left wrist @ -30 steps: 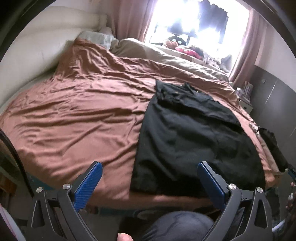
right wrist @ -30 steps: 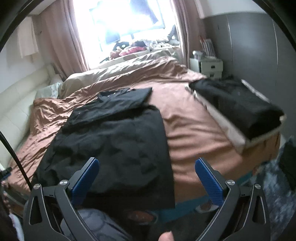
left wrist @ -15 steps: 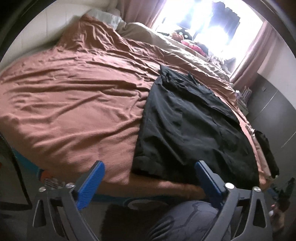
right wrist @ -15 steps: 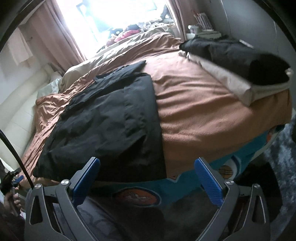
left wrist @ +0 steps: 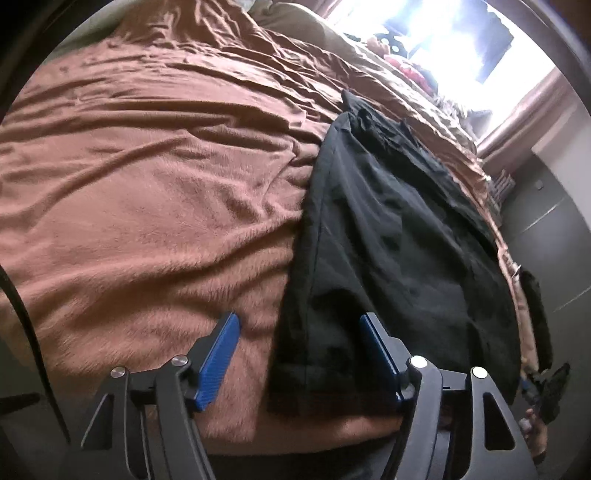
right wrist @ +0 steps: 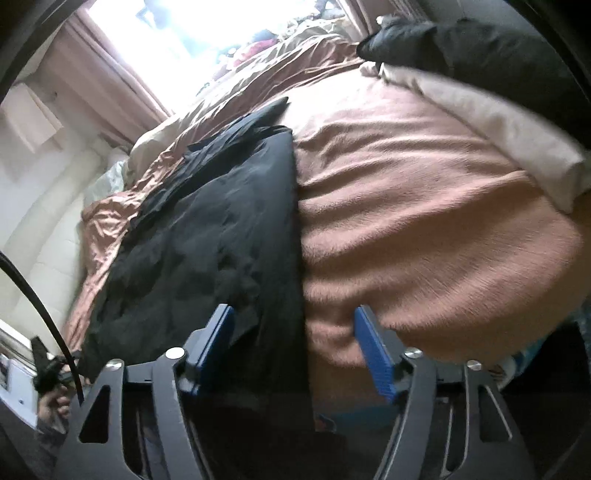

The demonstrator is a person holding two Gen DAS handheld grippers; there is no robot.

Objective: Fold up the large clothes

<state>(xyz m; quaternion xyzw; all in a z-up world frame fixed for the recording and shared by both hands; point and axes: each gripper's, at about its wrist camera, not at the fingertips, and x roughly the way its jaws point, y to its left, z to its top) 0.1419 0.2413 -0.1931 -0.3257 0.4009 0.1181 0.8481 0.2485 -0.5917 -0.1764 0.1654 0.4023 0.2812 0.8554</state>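
A large black garment (left wrist: pixel 388 240) lies spread flat on a brown blanket (left wrist: pixel 147 184) that covers the bed, its hem at the near edge. My left gripper (left wrist: pixel 299 328) hangs low over the hem's left corner; its jaws are closing with that corner between the blue pads (left wrist: pixel 221 343), which stand apart from the cloth. In the right wrist view the garment (right wrist: pixel 221 229) runs up to the left. My right gripper (right wrist: pixel 291 325) straddles the hem's right corner, its jaws closing too, pads clear of the fabric.
A folded black garment (right wrist: pixel 480 55) rests on a folded cream one (right wrist: pixel 498 122) at the bed's right side. A beige duvet (left wrist: pixel 332 33) and a bright window lie at the far end. A cream headboard (right wrist: pixel 40 229) stands on the left. Dark floor lies below the bed edge.
Both grippers have dropped and moved in toward the bed's near edge, tilting further down. Their jaws have narrowed, and each now frames one corner of the black garment's hem.
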